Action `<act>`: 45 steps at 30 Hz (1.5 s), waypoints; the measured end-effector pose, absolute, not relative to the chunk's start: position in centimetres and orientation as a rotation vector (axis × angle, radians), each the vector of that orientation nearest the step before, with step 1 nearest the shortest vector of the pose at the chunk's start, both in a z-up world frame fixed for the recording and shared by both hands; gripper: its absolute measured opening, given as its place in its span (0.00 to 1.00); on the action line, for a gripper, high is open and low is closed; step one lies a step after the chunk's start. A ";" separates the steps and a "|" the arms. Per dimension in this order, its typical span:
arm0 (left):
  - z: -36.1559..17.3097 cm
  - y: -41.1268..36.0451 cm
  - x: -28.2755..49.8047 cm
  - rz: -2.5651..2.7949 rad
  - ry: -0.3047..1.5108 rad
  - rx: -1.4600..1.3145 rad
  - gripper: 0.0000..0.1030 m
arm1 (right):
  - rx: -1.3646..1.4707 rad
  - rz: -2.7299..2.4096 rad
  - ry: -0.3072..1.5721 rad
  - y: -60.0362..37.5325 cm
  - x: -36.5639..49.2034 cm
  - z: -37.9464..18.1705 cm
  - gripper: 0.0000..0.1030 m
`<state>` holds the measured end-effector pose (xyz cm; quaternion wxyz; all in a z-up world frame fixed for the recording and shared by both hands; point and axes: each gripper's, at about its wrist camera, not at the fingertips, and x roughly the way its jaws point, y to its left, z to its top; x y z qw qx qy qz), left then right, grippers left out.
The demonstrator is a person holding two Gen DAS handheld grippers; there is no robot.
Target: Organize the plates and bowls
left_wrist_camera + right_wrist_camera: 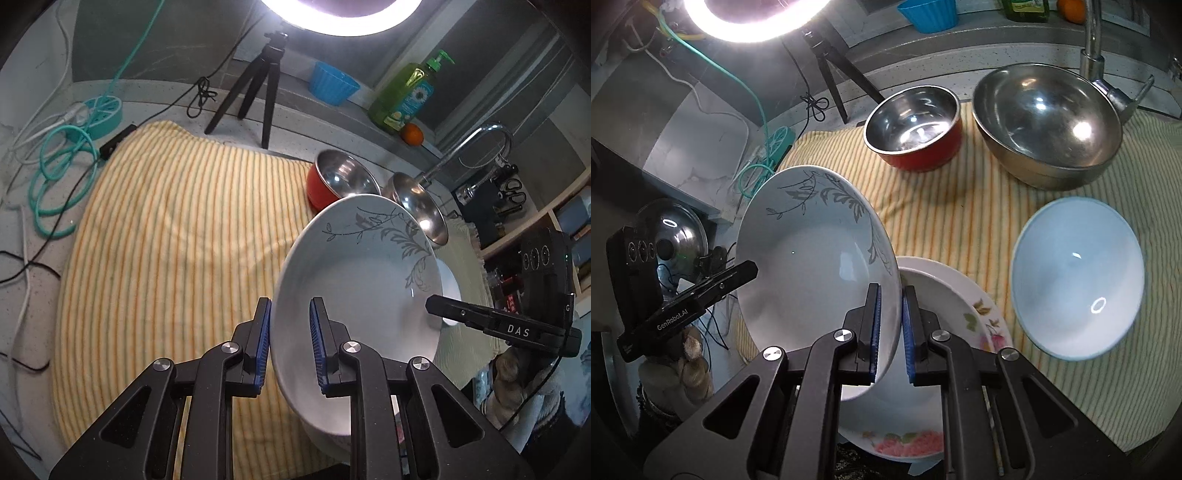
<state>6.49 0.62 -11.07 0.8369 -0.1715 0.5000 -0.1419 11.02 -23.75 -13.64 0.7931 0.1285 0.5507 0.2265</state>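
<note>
A white plate with a grey leaf pattern is held tilted above the striped cloth. My left gripper straddles its left rim, and the pads look slightly apart from it. My right gripper is shut on the plate's right rim. Under it lies a white plate with pink flowers. A pale blue bowl sits to the right. A red bowl with a steel inside and a large steel bowl stand at the back.
The yellow striped cloth covers the counter. A black tripod, a teal power strip with cables, a blue tub, a green soap bottle, an orange and a faucet line the back.
</note>
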 end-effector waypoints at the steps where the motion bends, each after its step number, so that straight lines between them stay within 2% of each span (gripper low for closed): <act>1: -11.2 0.2 6.1 -0.304 1.064 -0.364 0.18 | 0.280 0.482 1.188 -24.4 10.6 -13.8 0.11; 23: -13.9 -4.5 2.3 -0.324 1.148 -0.352 0.18 | 0.286 0.422 1.264 -28.3 7.0 -16.9 0.11; 45: -14.3 -6.2 2.3 -0.285 1.149 -0.219 0.18 | 0.158 0.383 1.248 -27.4 6.3 -17.0 0.13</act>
